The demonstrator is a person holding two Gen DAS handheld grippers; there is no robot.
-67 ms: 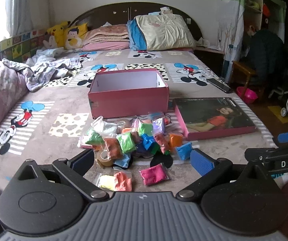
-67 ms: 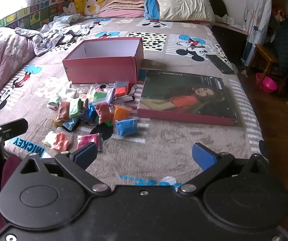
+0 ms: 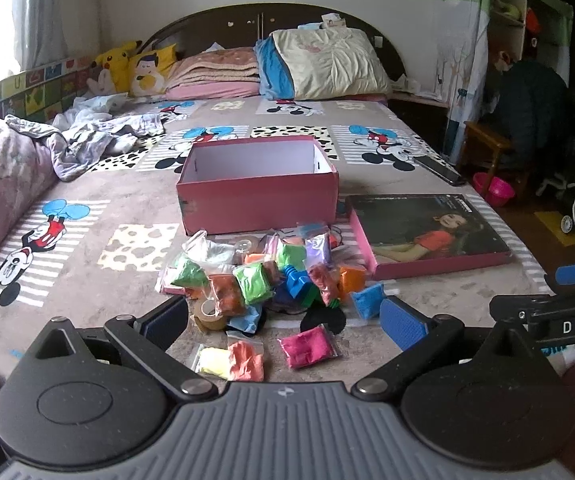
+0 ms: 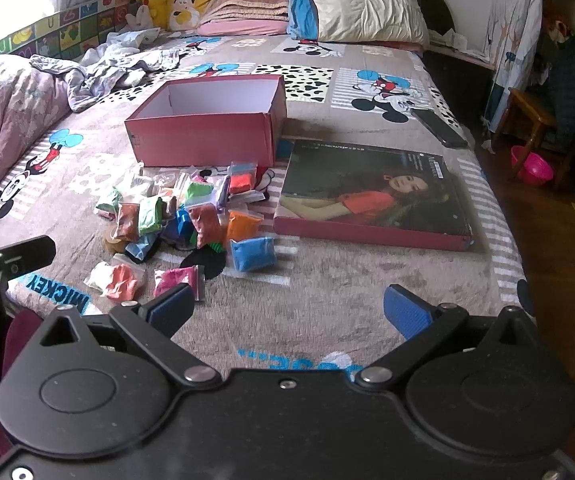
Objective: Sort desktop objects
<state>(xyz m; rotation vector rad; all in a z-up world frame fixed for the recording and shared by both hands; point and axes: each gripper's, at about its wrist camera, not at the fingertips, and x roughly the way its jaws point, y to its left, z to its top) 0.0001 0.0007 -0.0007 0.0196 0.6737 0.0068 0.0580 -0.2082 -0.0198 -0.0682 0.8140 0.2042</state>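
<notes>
Clay packets lie heaped on the bed, just near of the open pink box, with a tape roll at the heap's near-left edge. A few packets sit apart on the near side: a pink one, a coral one touching a yellow one, and a blue one toward the right. The box looks empty as far as we can see into it, and its lid lies flat just right of the heap.

We judge the sorting has not begun: nothing is lifted and nothing shows in the box. Our next move is to pick a first packet, and the loose ones nearest us look easiest. The bags are soft and slack, so we would come down over one, close on its bulk instead of a film corner, then carry it over the box's near wall.

Our left gripper hangs over the near edge of the bed with its jaws wide apart, holding and touching nothing; the coral and pink packets lie below the gap. Our right gripper is likewise spread wide and empty, over bare blanket to the right of the heap, with the pink packet beside its left finger.
</notes>
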